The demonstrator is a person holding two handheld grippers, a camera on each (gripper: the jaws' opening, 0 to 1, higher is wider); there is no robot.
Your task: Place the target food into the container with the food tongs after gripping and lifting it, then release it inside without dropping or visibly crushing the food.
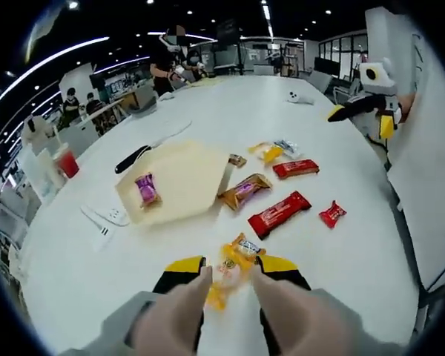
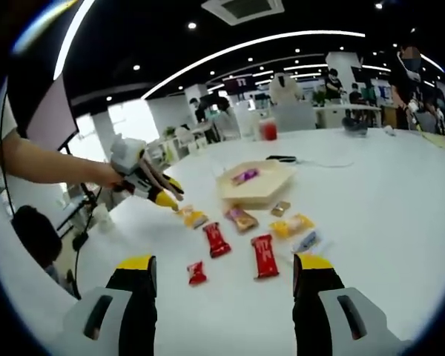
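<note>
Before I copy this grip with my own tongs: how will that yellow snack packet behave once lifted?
The yellow snack packet will probably flop: its wrapper looks thin and crinkled between the left gripper jaws. It likely weighs little, being small. The glossy film may slip.

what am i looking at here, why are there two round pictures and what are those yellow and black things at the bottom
Nothing here is a robot arm: a person holds a handheld gripper in each hand, and each carries a fisheye camera, hence two round pictures.

In the left gripper view, the left gripper has closed its yellow-tipped jaws on an orange snack packet. The right gripper view looks across the white table from the other side; the right gripper is open, holding nothing.

On the table lie a pale tray with a purple packet inside, plus loose snacks beside it, including a long red bar, a brown packet and a small red packet.
</note>
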